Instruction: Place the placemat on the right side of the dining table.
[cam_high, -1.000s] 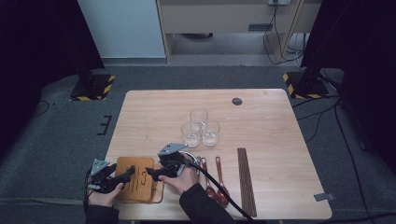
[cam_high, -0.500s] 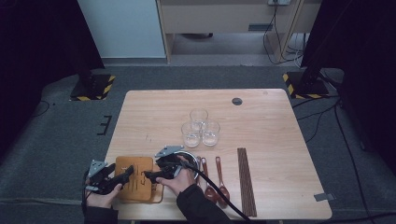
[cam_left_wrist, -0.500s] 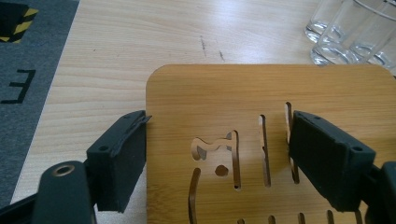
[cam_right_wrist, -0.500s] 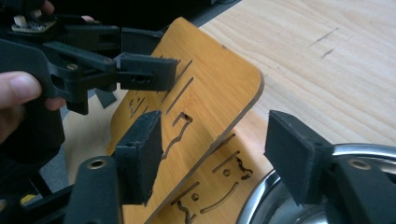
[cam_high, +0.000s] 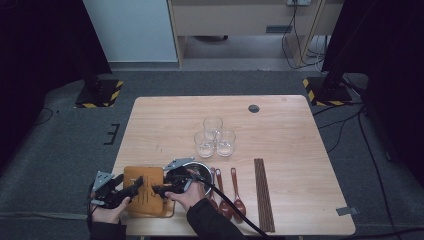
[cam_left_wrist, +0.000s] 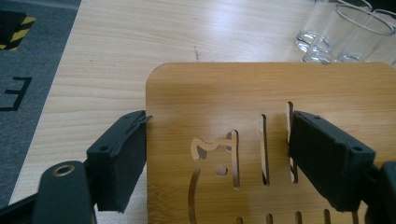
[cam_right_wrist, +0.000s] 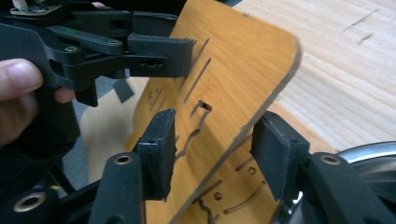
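At the near left corner of the pale wooden table (cam_high: 300, 130), two thin orange-brown wooden boards with cut-out slots are in hand. The upper board (cam_right_wrist: 238, 70) is lifted at an angle off the lower board (cam_right_wrist: 243, 186), which lies flat under it.

The left gripper (cam_high: 131, 187) is clenched on the upper board's left edge. In the left gripper view one black pad sits on top of the board beside the slots, while the other lies along and under the outer edge; the right gripper view shows this gripper (cam_right_wrist: 159, 58) pinching the tilted board from the far side.

The right gripper (cam_high: 159, 189) reaches in from the right. In its own view the raised edge of the upper board runs diagonally between its two black jaws. The jaws have just been closing, yet a gap shows on either side of the edge, so the pads do not press on the wood and the claw counts as released.

Just right of the boards stands a round metal bowl (cam_high: 205, 170). Beyond it lie three reddish-brown spoons (cam_high: 232, 192) and a row of dark chopsticks (cam_high: 263, 192); three clear drinking glasses (cam_high: 215, 137) cluster near the table's middle.
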